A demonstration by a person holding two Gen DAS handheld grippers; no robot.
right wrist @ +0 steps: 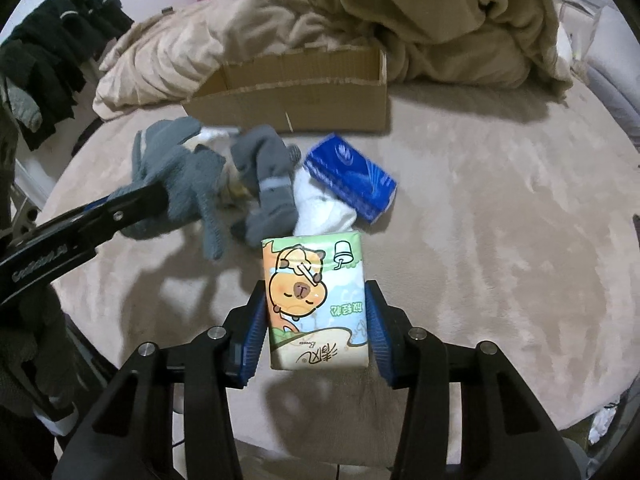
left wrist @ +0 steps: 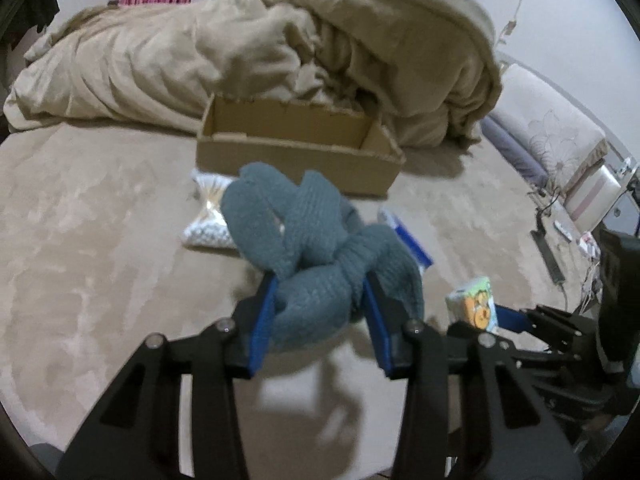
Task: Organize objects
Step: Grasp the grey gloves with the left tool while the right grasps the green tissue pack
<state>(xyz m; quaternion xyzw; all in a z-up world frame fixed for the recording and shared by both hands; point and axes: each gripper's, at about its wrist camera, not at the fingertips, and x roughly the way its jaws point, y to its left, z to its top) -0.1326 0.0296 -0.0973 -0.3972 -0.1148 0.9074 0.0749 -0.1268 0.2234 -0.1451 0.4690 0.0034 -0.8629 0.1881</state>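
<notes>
**Left wrist view: both tongs loaded, box waiting at the back of the bed**

Left wrist view shows the left tongs closed on a grey knit glove, pinched at its bunched middle and lifted clear of the bed, with the fingers of the glove flopping forward and to the sides. Right wrist view shows the right tongs clamped on a tissue pack with a cartoon animal print, one pad on each long side, held above the bed's near edge.

An open cardboard box sits toward the far edge, touching the heap of beige blanket behind it. Between box and tongs lie a grey sock, a white sock and a blue tissue pack that rests partly on the white sock. A bag of white beads lies just in front of the box, half hidden by the glove.

The glove looks light, soft and limp; it will sag and could snag on the box wall, so a hold at the thick middle, as now, seems safest. The tissue pack is light and squashy with a slick wrapper; a grip across its long sides is probably best, firm enough to stop sliding but not crushing.

Judging by the task, both items likely belong in the box, which appears empty.
</notes>
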